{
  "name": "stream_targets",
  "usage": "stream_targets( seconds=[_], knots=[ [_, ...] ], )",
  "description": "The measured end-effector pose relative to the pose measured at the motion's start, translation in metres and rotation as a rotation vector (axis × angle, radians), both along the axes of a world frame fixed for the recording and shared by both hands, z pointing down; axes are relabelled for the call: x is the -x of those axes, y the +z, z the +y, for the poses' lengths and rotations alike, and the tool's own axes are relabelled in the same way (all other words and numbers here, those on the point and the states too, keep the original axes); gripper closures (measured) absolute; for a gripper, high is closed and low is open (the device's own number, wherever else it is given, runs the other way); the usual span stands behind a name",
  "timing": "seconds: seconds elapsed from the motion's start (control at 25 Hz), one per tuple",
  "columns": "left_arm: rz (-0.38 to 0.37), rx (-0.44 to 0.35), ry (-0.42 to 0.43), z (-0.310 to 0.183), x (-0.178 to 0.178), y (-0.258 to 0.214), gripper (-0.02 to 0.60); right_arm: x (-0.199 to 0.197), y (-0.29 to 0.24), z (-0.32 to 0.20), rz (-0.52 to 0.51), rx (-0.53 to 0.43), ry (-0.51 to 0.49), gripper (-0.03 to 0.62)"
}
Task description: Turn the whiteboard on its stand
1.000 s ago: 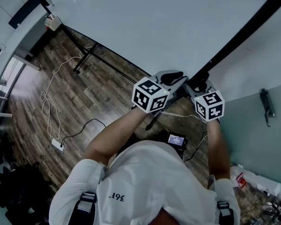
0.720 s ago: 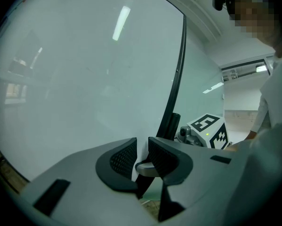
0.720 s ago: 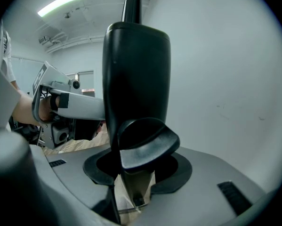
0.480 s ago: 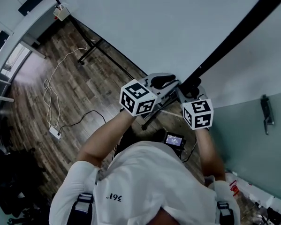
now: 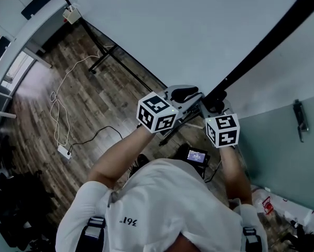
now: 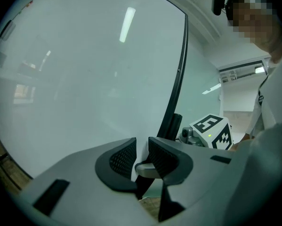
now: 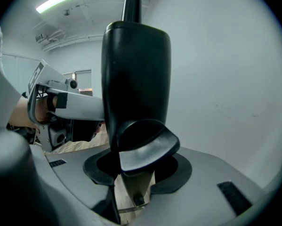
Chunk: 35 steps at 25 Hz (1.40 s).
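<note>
A dark wood-plank floor [image 5: 101,101] is seen below. A white cable [image 5: 54,106] is looped across it down to a white power strip [image 5: 64,151], beside which a black cable [image 5: 96,136] is curved. A black stand foot [image 5: 100,58] is set on it, and a small lit-screen device [image 5: 197,155] is laid farther right

The only print that can be read is a short row of small dark characters on the person's white fabric shirt [image 5: 162,203], in the head view. It appears inverted and reads approximately "761" plus a small circle. The small lit screen [image 5: 197,156] is too small to read.
</note>
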<state>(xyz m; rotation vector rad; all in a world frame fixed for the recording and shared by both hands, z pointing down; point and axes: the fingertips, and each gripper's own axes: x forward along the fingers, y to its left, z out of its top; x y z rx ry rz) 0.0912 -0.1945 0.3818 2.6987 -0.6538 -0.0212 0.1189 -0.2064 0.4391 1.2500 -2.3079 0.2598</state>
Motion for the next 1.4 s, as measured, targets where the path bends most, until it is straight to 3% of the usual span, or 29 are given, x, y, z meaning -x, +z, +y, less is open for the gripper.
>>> stream_targets(
  seconds=[0.44,1.0,1.4],
  knots=[
    [0.030,0.000,0.061,0.047,0.026,0.003,0.511,0.026,0.004,0.048,-0.004,0.005,0.050,0.414],
    [0.054,0.005,0.057,0.079,0.052,0.004,0.511,0.051,0.005,0.083,-0.009,0.006,0.059,0.414],
    [0.085,-0.002,0.048,0.082,0.066,0.000,0.506,0.048,0.005,0.083,-0.011,-0.037,0.106,0.411]
  ],
)
